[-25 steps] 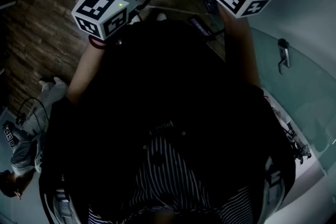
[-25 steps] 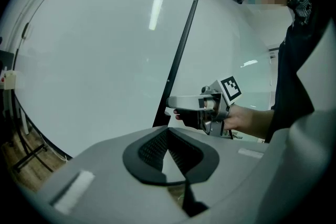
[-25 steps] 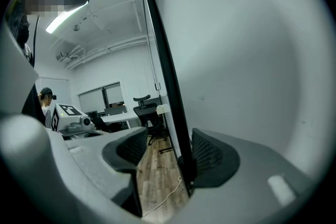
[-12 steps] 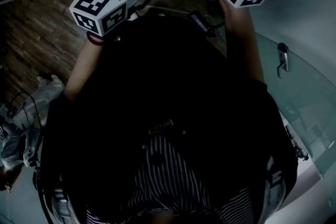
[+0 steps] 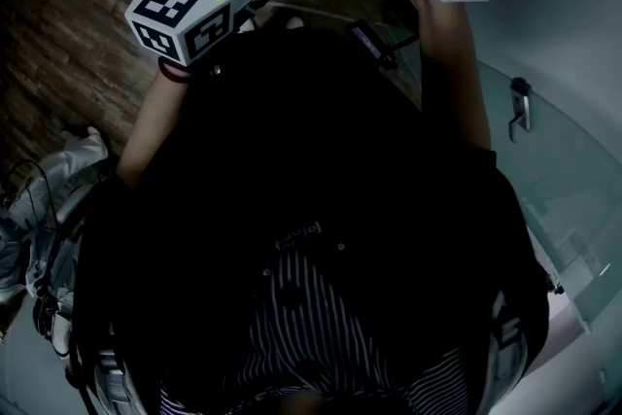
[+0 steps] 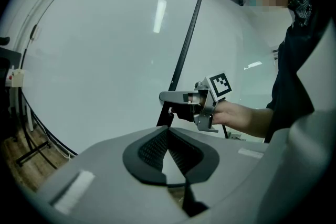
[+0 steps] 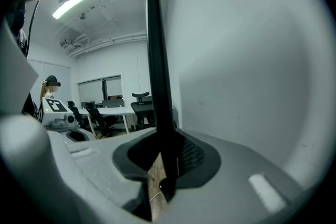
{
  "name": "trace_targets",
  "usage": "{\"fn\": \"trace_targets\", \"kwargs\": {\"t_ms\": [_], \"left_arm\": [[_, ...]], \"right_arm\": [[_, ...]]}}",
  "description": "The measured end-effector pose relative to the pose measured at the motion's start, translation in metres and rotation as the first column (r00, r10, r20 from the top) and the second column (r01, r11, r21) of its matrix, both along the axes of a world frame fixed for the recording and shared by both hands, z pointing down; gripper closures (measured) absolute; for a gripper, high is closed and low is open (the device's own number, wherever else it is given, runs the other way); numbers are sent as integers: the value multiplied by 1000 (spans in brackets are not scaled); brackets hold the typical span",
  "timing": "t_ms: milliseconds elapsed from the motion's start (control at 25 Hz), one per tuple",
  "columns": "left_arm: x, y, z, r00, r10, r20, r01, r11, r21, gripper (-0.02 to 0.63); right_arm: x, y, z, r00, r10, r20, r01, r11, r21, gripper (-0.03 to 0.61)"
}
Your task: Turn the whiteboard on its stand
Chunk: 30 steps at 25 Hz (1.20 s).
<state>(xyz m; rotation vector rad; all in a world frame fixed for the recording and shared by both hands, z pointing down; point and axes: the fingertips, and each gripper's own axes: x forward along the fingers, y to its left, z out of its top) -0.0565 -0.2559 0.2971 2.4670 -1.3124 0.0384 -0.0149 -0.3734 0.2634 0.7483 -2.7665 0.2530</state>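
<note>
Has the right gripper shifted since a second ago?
Yes. The right gripper has slid up the head view, farther from the metal fitting on the glass. Its jaws have just been closing on the whiteboard frame between them.

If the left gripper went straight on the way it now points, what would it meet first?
Probably the whiteboard: its white face, near the black side frame, lies ahead of the left gripper, though depth is unclear.
</note>
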Motion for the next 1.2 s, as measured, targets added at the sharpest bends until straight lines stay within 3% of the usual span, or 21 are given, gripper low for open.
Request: {"fn": "trace_targets", "kwargs": {"t_ms": [600, 760, 960, 1200], "left_arm": [[-19, 38, 27, 997, -67, -25, 65, 995, -81, 615], [-28, 37, 26, 996, -88, -30, 85, 993, -78, 615], [-33, 38, 20, 995, -98, -22, 96, 994, -60, 615], [-44, 37, 20, 992, -124, -16, 123, 990, -64, 615]], "right_arm": [[-20, 34, -3, 999, -45, -2, 45, 999, -18, 505], [-34, 56, -6, 996, -87, -17, 87, 996, -4, 514], [-30, 46, -6, 999, -53, -8, 53, 999, -13, 511], [-67, 57, -7, 988, -155, 15, 155, 988, 17, 520]]}}
